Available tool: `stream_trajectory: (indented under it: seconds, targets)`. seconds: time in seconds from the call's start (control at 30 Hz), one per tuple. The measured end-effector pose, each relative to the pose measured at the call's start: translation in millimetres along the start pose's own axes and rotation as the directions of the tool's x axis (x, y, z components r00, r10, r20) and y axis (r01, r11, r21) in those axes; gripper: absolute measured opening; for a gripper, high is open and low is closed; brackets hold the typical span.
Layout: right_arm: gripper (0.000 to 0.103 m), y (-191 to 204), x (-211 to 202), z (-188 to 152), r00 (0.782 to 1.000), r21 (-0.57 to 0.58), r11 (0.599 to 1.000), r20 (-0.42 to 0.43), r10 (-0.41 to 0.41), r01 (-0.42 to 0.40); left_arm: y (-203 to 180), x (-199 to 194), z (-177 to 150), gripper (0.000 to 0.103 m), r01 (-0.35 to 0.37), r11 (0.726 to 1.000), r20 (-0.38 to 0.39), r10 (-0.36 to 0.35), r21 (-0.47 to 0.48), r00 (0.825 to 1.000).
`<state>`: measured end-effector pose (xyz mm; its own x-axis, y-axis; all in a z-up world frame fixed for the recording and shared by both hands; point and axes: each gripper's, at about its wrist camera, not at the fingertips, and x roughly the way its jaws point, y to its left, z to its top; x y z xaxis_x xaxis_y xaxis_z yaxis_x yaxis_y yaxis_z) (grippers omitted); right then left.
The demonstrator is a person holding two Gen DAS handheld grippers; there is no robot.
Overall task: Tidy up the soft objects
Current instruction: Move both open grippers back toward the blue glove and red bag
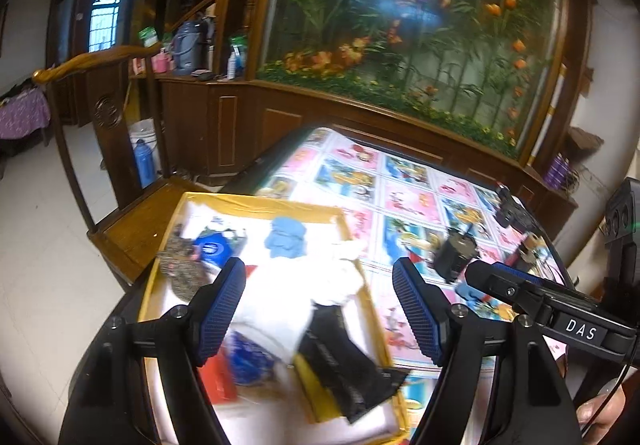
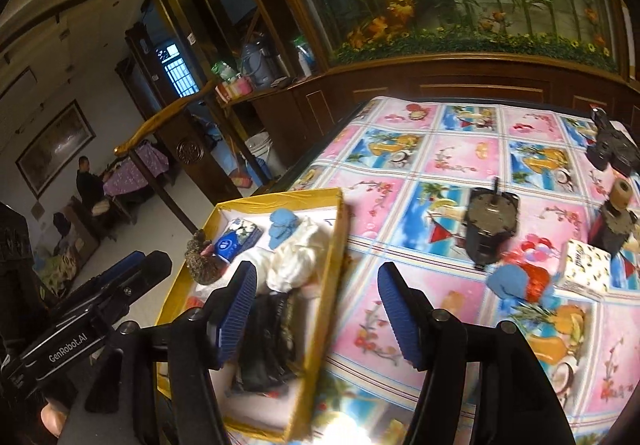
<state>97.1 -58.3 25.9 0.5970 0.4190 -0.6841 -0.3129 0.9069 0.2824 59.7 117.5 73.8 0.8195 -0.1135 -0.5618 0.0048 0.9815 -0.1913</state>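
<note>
Left gripper point(image 1: 320, 309) spread wide, empty, above yellow box point(image 1: 362, 277); white cloth point(image 1: 316, 285) and black cloth point(image 1: 340, 357) between fingers, blurred. Right gripper point(image 2: 316, 309) also released, over box edge. Blue cloth point(image 2: 508, 281) on tablecloth point(image 2: 440, 149), well apart.

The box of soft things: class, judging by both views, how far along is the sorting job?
Done: the box already holds a white cloth, a black cloth, a blue piece and a tissue pack. In hand: nothing; the left gripper and right gripper are both open and empty. Left: a blue piece beside a red item, and a white pack, lie on the tablecloth.
</note>
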Motion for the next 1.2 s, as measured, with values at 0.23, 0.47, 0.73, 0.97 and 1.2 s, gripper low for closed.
stream_trajectory:
  seconds: [0.23, 0.47, 0.73, 0.97, 1.2]
  targets:
    - [0.068, -62.3, -26.5, -16.1, 0.999, 0.078, 0.997, 0.022, -0.032, 0.030, -49.3, 3.4, -9.3, 0.075, 0.021, 0.996, -0.025, -0.019, 0.092, 1.000]
    - [0.069, -144.9, -40.1, -34.4, 0.995, 0.225, 0.971, 0.044, -0.089, 0.077, -87.5, 19.8, -20.8, 0.076, 0.052, 0.987, -0.073, -0.042, 0.150, 0.996]
    - [0.068, -212.2, -76.7, -44.2, 0.978, 0.406, 0.909, 0.132, -0.160, 0.094, -138.1, 60.4, -34.6, 0.076, 0.096, 0.969, -0.175, -0.056, 0.227, 0.983]
    - [0.069, -235.0, -88.4, -50.9, 0.977, 0.528, 0.849, 0.171, -0.131, 0.021, -180.2, 126.5, -41.0, 0.076, 0.178, 0.966, -0.347, -0.105, 0.186, 0.932]
    - [0.070, -247.6, -92.2, -57.6, 0.977, 0.589, 0.807, 0.192, -0.088, -0.043, -236.7, 156.1, -34.5, 0.076, 0.235, 0.941, -0.336, -0.145, 0.243, 0.931]
